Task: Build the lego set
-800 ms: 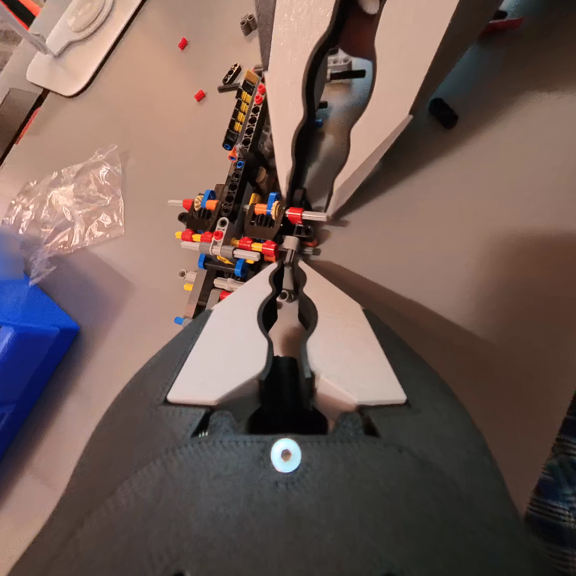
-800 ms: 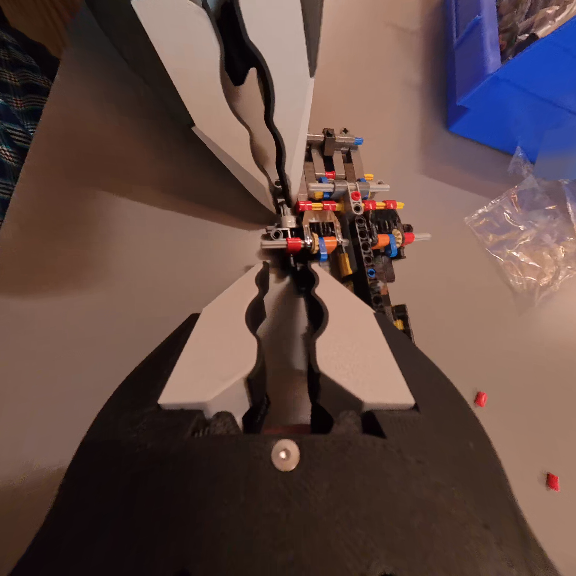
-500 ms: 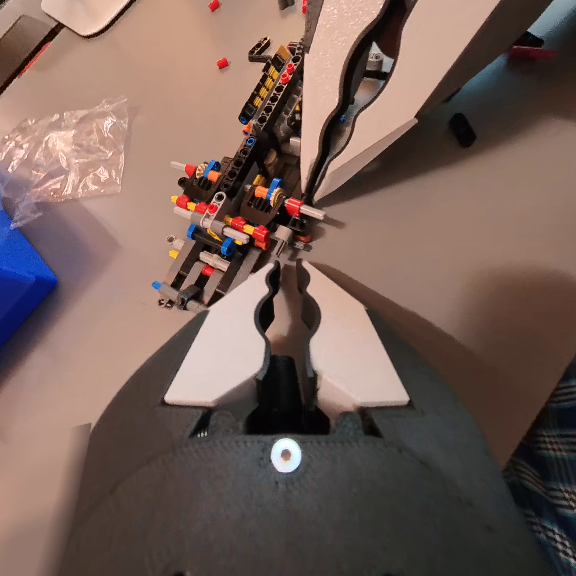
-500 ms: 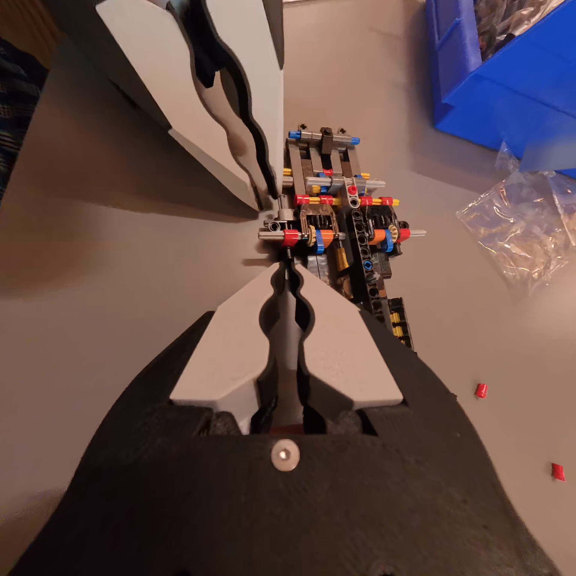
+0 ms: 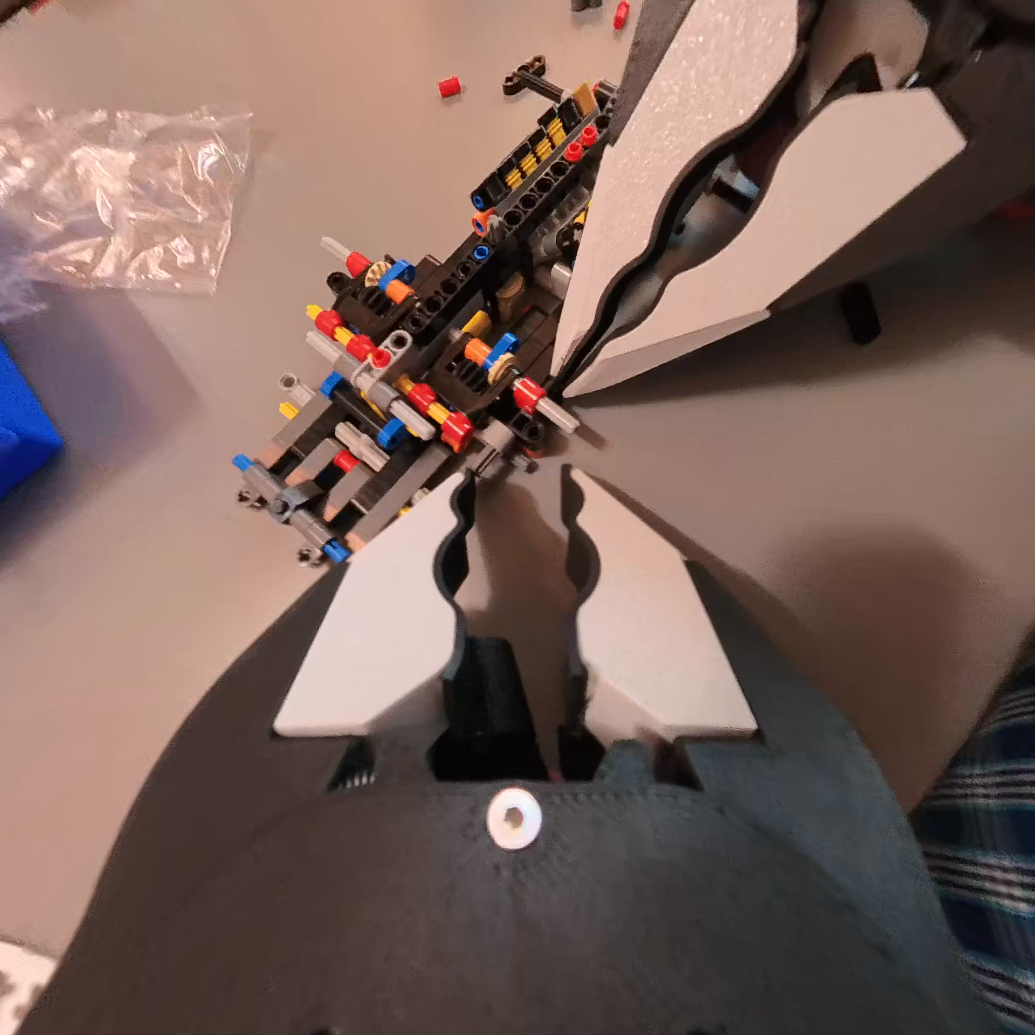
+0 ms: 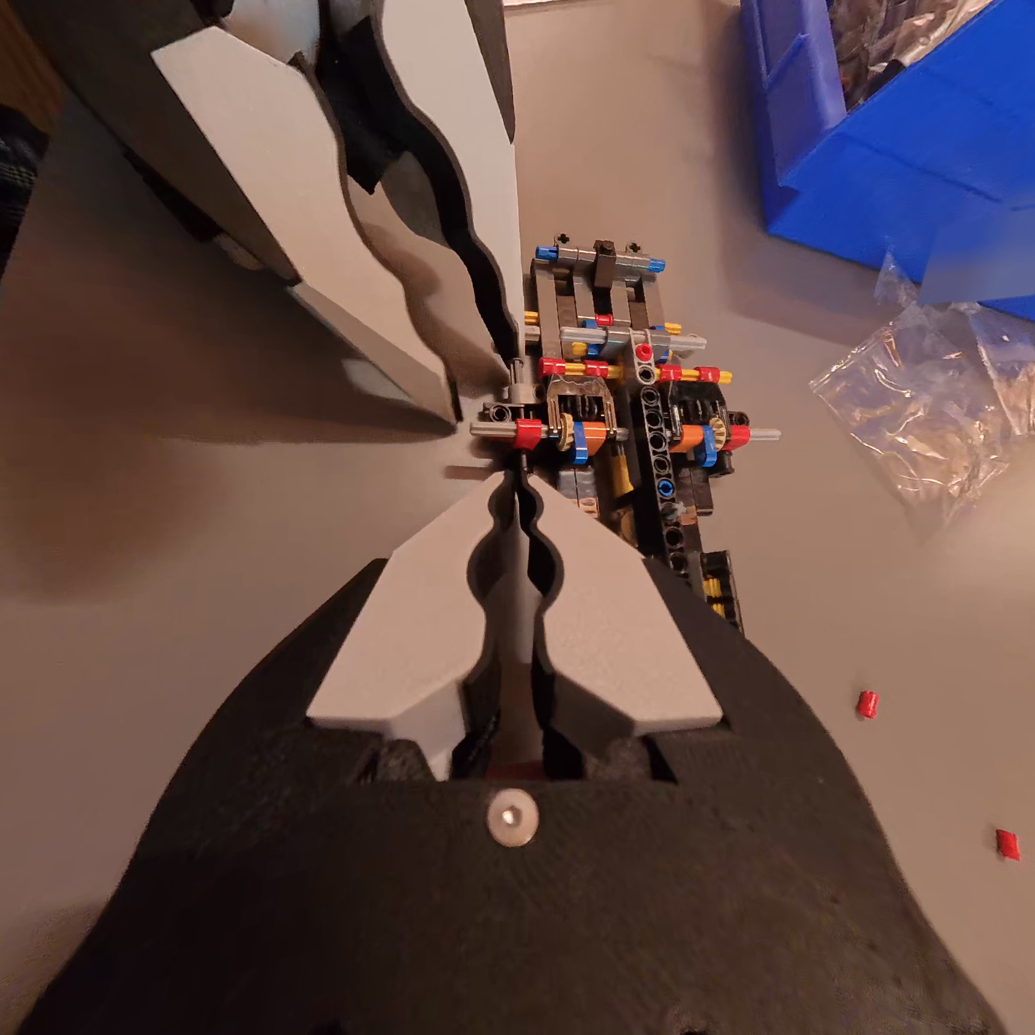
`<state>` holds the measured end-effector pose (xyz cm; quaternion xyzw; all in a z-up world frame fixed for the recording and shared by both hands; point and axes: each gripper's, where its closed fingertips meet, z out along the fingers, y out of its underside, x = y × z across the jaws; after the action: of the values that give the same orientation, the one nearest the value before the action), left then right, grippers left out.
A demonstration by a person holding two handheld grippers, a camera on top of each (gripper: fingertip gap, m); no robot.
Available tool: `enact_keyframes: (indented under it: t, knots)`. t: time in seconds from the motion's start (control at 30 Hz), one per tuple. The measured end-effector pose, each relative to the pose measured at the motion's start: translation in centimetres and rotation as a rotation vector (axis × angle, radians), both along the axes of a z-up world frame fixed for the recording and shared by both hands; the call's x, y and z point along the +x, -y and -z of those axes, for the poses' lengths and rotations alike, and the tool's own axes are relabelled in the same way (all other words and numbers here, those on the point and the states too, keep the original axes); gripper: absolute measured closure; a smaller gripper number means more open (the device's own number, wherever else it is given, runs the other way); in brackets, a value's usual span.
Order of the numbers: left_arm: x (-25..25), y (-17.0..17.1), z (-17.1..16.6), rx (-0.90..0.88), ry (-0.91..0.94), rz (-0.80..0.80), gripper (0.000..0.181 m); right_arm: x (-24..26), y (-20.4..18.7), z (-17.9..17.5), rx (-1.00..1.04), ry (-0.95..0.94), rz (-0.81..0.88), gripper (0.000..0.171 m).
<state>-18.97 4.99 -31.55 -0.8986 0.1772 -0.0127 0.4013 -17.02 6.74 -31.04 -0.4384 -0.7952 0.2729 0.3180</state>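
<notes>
The part-built lego model (image 5: 425, 358) of black, grey, red, blue and yellow technic parts lies on the grey table; it also shows in the right wrist view (image 6: 621, 403). My left gripper (image 5: 515, 477) is open and empty, its tips just short of the model's near corner. In the right wrist view it (image 6: 484, 389) comes in from the top left, one fingertip by a small grey connector (image 6: 518, 392). My right gripper (image 6: 518, 477) is shut at the model's left edge, on a thin black pin (image 6: 523, 460). In the left wrist view it (image 5: 560, 386) stands beside a grey axle end (image 5: 557, 417).
A blue bin (image 6: 896, 140) stands at the far right and a clear plastic bag (image 6: 941, 403) lies beside it. Loose red pieces (image 6: 867, 704) and a black piece (image 5: 859, 313) lie on the table. A plaid sleeve (image 5: 985, 812) shows at the lower right. My left and right fingertips are right by each other. The black piece (image 5: 859, 313) lies around 10 cm away from my right fingertips.
My left gripper let go of the grey connector on the model, opened and drew back slightly. My right gripper closed from open around the model's edge to shut.
</notes>
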Motion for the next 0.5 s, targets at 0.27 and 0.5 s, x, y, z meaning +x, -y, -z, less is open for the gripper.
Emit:
enact_keyframes:
  t: [0.27,0.5]
  knots:
    - [0.2,-1.1,-0.2,-0.017,0.151,-0.200,0.136,-0.4,-0.5,0.0,0.011,-0.003,0.035,0.171]
    - [-0.3,-1.9,-0.1,-0.018,0.120,-0.259,0.136,-0.8,-0.9,0.1,0.024,-0.004,0.070,0.171]
